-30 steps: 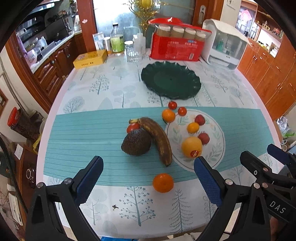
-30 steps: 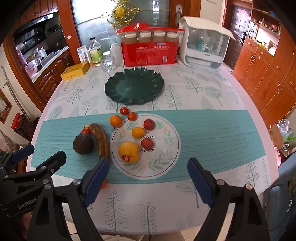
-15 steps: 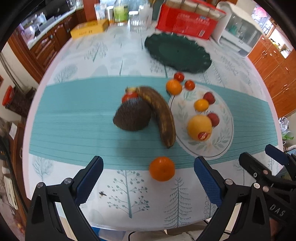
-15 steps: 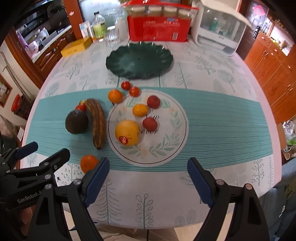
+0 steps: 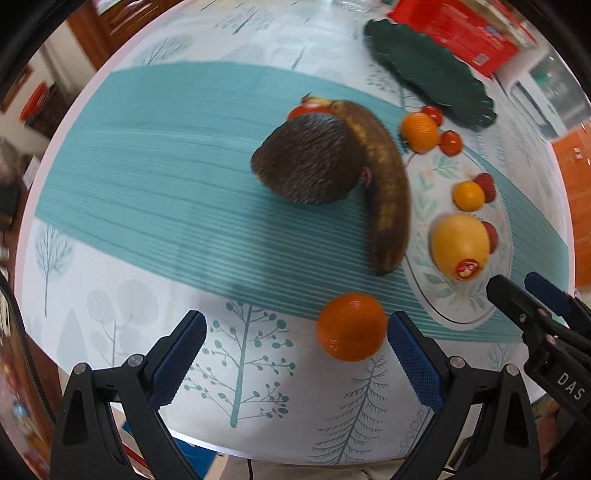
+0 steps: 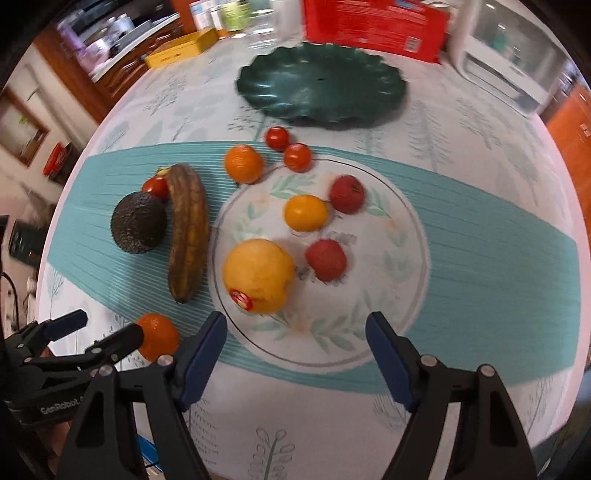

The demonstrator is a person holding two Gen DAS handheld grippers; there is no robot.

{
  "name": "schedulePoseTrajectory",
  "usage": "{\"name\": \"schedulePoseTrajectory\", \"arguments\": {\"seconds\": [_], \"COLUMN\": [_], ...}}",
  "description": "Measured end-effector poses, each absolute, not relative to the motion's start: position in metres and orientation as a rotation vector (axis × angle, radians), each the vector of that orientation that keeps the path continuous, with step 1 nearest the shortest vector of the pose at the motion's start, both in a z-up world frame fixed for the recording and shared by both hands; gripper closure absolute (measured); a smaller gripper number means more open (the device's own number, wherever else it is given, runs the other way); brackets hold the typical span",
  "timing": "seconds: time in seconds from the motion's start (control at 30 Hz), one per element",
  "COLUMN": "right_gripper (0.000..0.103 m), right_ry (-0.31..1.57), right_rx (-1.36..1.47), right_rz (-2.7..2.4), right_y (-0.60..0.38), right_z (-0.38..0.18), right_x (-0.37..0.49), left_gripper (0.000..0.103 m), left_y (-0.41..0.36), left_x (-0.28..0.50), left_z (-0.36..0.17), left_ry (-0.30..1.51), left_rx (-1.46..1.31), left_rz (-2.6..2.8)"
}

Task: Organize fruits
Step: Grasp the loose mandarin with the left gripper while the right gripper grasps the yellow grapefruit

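Observation:
My left gripper [image 5: 295,350] is open, low over the table's front edge; an orange tangerine [image 5: 351,326] lies between its fingers, close to the right finger [image 5: 413,358]. Beyond lie a dark avocado [image 5: 310,158] and a brown banana [image 5: 388,192]. My right gripper [image 6: 295,354] is open over the near rim of the printed white plate [image 6: 406,277], which holds a yellow grapefruit [image 6: 258,275], a small orange [image 6: 306,212] and two red fruits [image 6: 347,194]. Another orange [image 6: 243,163] and two tomatoes [image 6: 297,157] lie beside the plate. The left gripper [image 6: 107,332] shows at the tangerine [image 6: 157,336].
An empty dark green scalloped plate [image 6: 321,85] sits farther back. Behind it stand a red box [image 6: 373,26], a white appliance [image 6: 513,74], bottles and a yellow box [image 6: 181,51]. The table's front edge [image 5: 258,454] is just below both grippers.
Both grippers have moved forward and down toward the table. The tangerine now lies between the left gripper's open fingers. The fruits have not moved.

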State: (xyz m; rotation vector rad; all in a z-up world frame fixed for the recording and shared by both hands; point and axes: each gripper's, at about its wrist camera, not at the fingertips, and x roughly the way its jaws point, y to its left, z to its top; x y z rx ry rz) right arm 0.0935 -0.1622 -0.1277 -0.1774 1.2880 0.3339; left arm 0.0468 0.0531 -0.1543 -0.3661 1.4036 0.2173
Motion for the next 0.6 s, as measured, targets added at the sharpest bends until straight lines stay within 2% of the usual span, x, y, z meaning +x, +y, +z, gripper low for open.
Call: {"name": "schedulePoseTrajectory", "arguments": {"seconds": [0.3, 0.6], "right_gripper": [0.026, 0.027], "right_ry": [1.287, 1.289], "right_rx": [-0.246, -0.305], "right_rz": [0.45, 0.506], "right_y": [-0.143, -0.137], "right_z": [-0.138, -0.152], "right_x": [0.108, 0.113], "left_gripper": [0.006, 0.016], "left_y": [0.042, 0.023], "left_x": [0.039, 0.038], "left_z": [-0.166, -0.175], "left_ry": [1.398, 1.377], "left_rx": [-0.417, -0.463], "left_rz": [0.278, 0.274]}}
